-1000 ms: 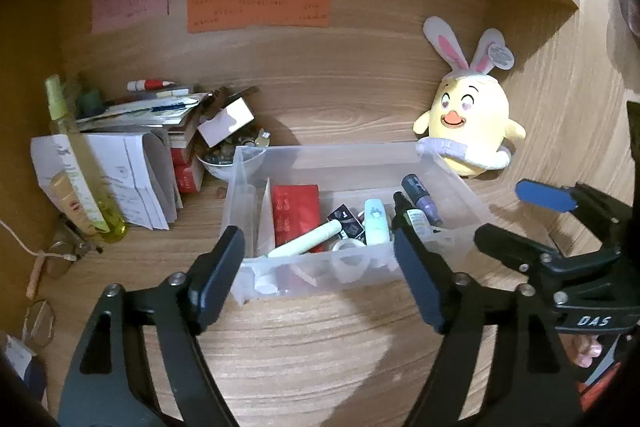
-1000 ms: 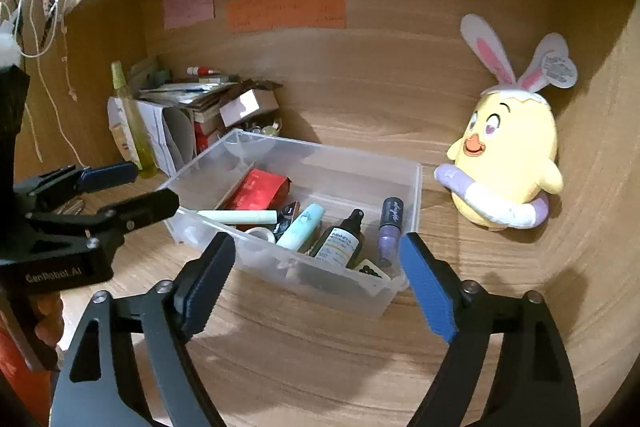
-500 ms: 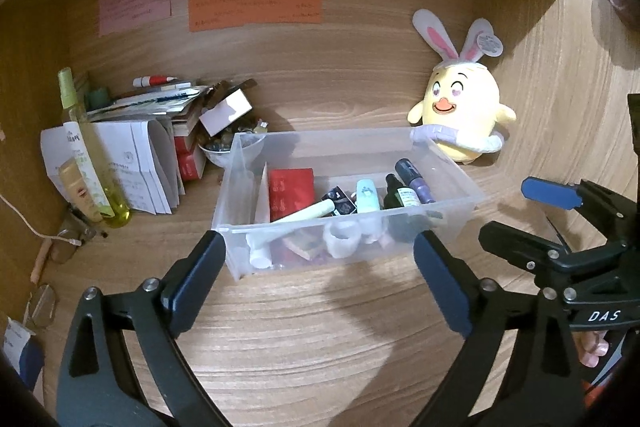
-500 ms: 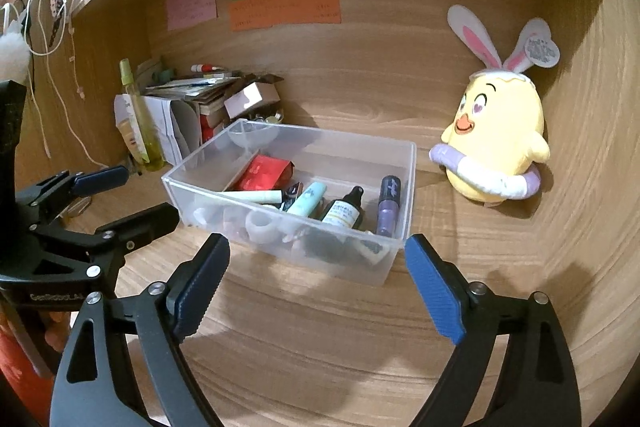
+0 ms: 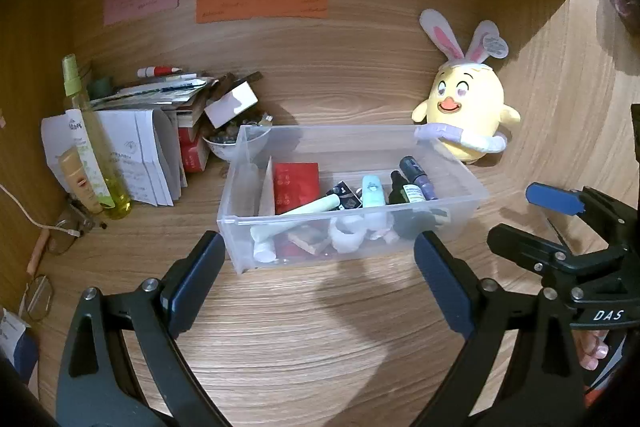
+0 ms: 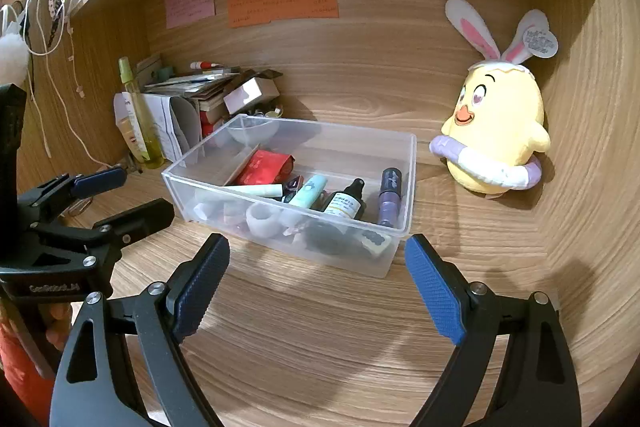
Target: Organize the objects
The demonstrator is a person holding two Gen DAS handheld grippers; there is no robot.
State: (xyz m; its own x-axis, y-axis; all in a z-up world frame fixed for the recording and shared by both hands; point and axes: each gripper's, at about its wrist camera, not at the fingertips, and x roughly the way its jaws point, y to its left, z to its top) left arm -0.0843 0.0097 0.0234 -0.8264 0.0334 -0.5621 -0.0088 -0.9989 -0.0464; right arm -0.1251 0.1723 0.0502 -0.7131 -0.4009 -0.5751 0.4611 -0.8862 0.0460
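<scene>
A clear plastic bin [image 5: 472, 183] [image 6: 412, 179] rests on the wooden desk. Inside lie a red packet [image 5: 296, 183], a pale green tube [image 5: 312, 206], a mint tube [image 6: 310, 189], a dark dropper bottle [image 6: 346, 201], a purple bottle [image 6: 390, 193] and a white tape roll [image 5: 348, 235]. My left gripper [image 5: 316, 247] hovers open just short of the bin's front wall, touching nothing. My right gripper [image 6: 316, 247] is open as well, in front of the bin's near corner. Each gripper appears in the other's view: the right gripper [image 5: 528, 219], the left gripper [image 6: 128, 197].
A yellow plush chick with bunny ears [image 5: 466, 115] leans in the back right corner. At the left stand a yellow spray bottle [image 5: 90, 143], folded papers [image 5: 140, 147], small boxes and a bowl [image 5: 236, 143]. Glasses [image 5: 68, 231] lie by the left wall. A shelf runs overhead.
Both grippers pulled back from the bin, which now sits farther ahead of the fingers. The left jaws spread wider; the right jaws opened slightly.
</scene>
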